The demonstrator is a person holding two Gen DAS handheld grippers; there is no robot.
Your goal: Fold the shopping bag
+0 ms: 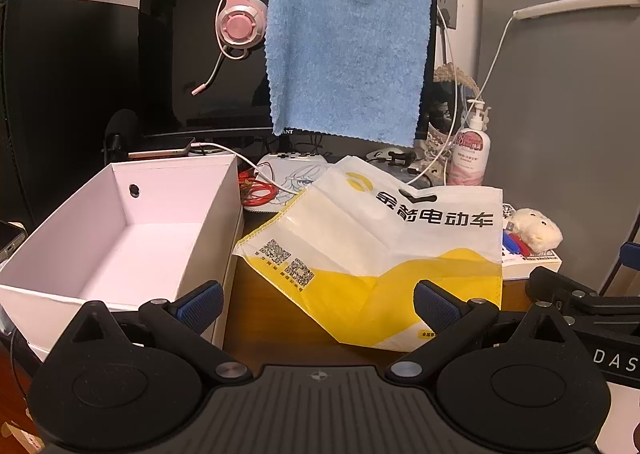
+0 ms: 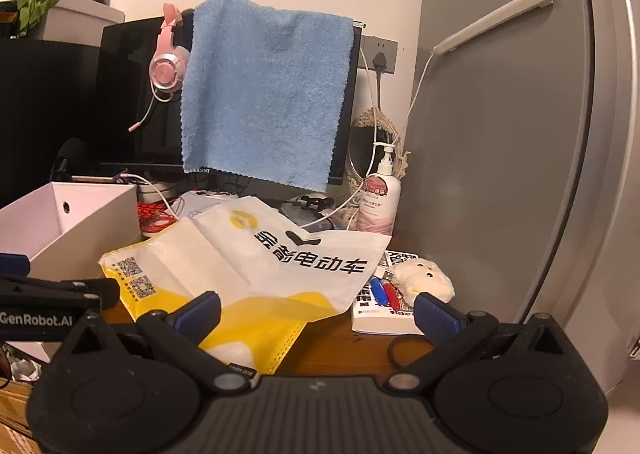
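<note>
While both tongs stand with their fingers wide apart and nothing between them, the bag (image 1: 372,250) lies loosely spread on the desk (image 1: 272,306), white at its far part, yellow near the cameras. From the left gripper (image 1: 318,300) it sits at about 12 to 1 o'clock, its near yellow edge just ahead of the fingertips; from the right gripper (image 2: 316,310) it lies at 11 o'clock, with one yellow corner reaching down between the fingers. It looks rumpled, with creases and a panel turned over along its left side, so it reads as partly flattened, not a neat packet. That could suit a bag awaiting its folds or one only roughly doubled; I cannot tell which.

Both grippers hover low and level at the near edge, probably because that free edge is the easiest place to pinch thin, slippery fabric. A white box (image 1: 120,230) crowds the bag at 10 o'clock, and a book (image 2: 384,306) with a plush toy (image 2: 424,278) sits at 1 o'clock, leaving little room to sweep a fold sideways.
</note>
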